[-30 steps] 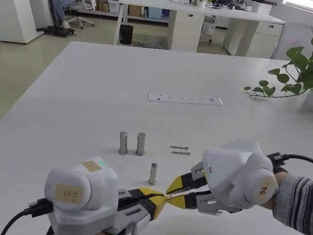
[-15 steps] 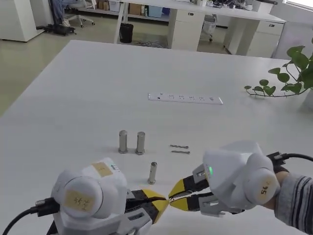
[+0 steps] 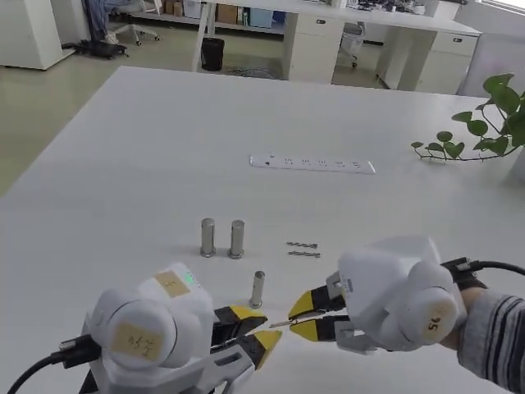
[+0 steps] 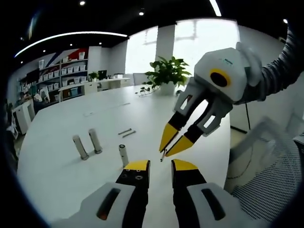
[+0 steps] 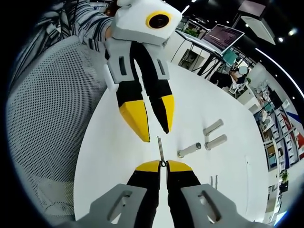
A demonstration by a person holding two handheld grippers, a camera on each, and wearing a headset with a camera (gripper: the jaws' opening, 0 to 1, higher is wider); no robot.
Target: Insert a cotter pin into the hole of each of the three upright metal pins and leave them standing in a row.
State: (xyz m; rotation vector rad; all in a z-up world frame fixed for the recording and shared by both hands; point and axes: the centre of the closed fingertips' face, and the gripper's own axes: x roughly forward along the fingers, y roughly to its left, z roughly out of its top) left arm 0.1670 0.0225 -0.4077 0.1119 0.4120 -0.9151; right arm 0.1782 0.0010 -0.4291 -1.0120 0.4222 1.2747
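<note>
Cotter pin (image 5: 160,148) is pinched by one end in the tips of the right gripper (image 5: 163,166), its thin shank pointing straight out ahead of the clenched jaws. Gripped at the end like this, most of its length is bare, which I judge is meant to leave it free for threading through a hole. The left gripper (image 4: 156,165) is released, its jaws parted with nothing between them. It faces the right one almost tip to tip, just beside the free end of the shank, low over the near edge of the table (image 3: 148,148). That stance suggests it is there to steady or re-seat the thin piece, though I cannot tell which.

A single metal pin (image 3: 257,289) stands upright just beyond the two sets of tips, slightly left of the held shank and apart from it. Being the closest, it is the likely first target. Its cross hole is too small to make out, so lining up will need care. Farther off and to the left, two more metal pins (image 3: 207,237) stand side by side with a narrow gap between them. To their right, two spare cotter pins (image 3: 301,245) lie flat and parallel on the table. A power strip (image 3: 312,165) lies well beyond them, and a plant (image 3: 484,123) trails in at the far right
</note>
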